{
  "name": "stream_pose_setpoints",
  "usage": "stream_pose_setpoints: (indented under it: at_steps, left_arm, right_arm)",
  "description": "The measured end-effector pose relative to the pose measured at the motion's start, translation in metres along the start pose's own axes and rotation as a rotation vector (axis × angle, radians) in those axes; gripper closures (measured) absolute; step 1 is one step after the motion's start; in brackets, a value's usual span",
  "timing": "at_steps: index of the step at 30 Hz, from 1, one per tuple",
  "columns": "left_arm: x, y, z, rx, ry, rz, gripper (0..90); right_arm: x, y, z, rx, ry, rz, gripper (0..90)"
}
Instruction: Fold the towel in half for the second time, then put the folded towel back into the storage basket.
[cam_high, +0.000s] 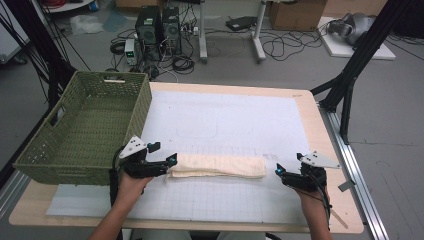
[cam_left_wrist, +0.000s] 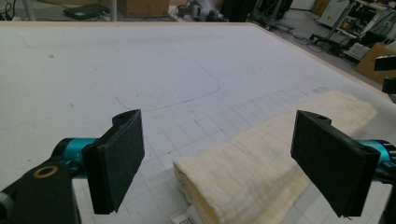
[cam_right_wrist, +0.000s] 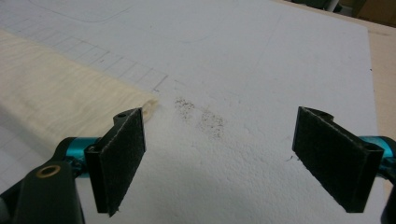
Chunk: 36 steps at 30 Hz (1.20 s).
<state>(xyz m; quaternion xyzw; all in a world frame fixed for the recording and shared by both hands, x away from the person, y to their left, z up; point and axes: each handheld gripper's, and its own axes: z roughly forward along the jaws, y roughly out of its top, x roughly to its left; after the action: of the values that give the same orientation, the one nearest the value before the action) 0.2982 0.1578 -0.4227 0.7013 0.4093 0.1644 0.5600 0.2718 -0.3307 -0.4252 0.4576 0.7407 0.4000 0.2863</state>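
A folded cream cloth (cam_high: 217, 166) lies as a long strip across the white gridded mat (cam_high: 225, 120), near the front of the table. My left gripper (cam_high: 170, 165) sits at the strip's left end. In the left gripper view its jaws (cam_left_wrist: 219, 135) stand wide apart, with the cloth's folded end (cam_left_wrist: 252, 168) on the mat between them and untouched by either pad. My right gripper (cam_high: 279, 172) is just past the strip's right end. Its jaws (cam_right_wrist: 219, 140) are open over bare mat, and the cloth's tip (cam_right_wrist: 60, 88) lies beyond the left pad.
A green woven basket (cam_high: 135, 107) stands on the table's left side, close behind my left hand. The wooden table edge (cam_high: 320, 130) runs along the right. A faint smudge (cam_right_wrist: 205, 121) marks the mat. Computers, cables and boxes sit on the floor beyond.
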Motion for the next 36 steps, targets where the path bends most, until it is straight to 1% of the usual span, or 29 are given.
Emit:
stream_pose_setpoints:
  at_steps: [5,7,12,14,19,22,24,27,29,30,31,32,33,34,35,36]
  left_arm:
    - [0.001,0.000,-0.001,0.001,0.010,-0.009,17.9]
    - [0.002,0.000,-0.001,-0.003,0.001,-0.023,17.9]
    - [0.003,0.000,0.001,0.002,-0.009,-0.034,18.0]
    - [0.003,0.000,0.000,0.002,0.001,-0.037,18.0]
    - [0.001,0.001,0.000,0.005,0.008,-0.032,17.9]
    - [0.001,0.000,0.001,0.023,0.018,-0.036,17.9]
    - [0.002,-0.001,0.003,0.031,0.019,-0.054,19.6]
    - [0.003,0.002,0.005,0.013,0.013,-0.086,23.5]
    - [0.005,0.004,0.008,0.005,0.018,-0.101,26.7]
    - [0.006,0.004,0.010,0.011,0.027,-0.104,29.1]
    - [0.008,0.004,0.012,0.024,0.047,-0.103,31.6]
    - [0.009,0.004,0.014,0.039,0.069,-0.092,33.9]
    - [0.009,0.003,0.016,0.056,0.080,-0.085,36.5]
    - [0.010,0.002,0.019,0.088,0.086,-0.074,40.3]
    - [0.009,0.000,0.022,0.110,0.087,-0.074,44.0]
    - [0.008,-0.001,0.024,0.127,0.082,-0.071,44.4]
  right_arm:
    - [-0.001,-0.001,0.001,0.000,0.000,-0.002,16.7]
    - [0.000,0.000,0.001,-0.001,0.000,0.001,16.7]
    - [0.000,-0.001,0.001,0.006,0.002,0.000,16.7]
    - [0.000,-0.001,0.001,0.007,0.002,-0.002,16.7]
    - [0.001,0.001,0.002,0.008,0.006,-0.026,16.8]
    - [0.002,0.001,0.003,0.006,0.011,-0.031,16.8]
    - [0.003,0.001,0.003,0.008,0.018,-0.030,16.7]
    - [0.005,0.002,0.005,0.007,0.026,-0.032,16.8]
    - [0.006,0.002,0.006,0.009,0.032,-0.036,16.8]
    - [0.008,0.002,0.007,0.011,0.034,-0.037,16.8]
    - [0.008,0.003,0.007,0.012,0.037,-0.042,16.8]
    - [0.009,0.003,0.008,0.012,0.039,-0.042,16.8]
    - [0.010,0.003,0.009,0.014,0.038,-0.049,16.8]
    - [0.011,0.003,0.009,0.016,0.041,-0.050,16.8]
    - [0.011,0.003,0.010,0.019,0.042,-0.051,16.8]
    - [0.012,0.003,0.010,0.020,0.041,-0.055,16.8]
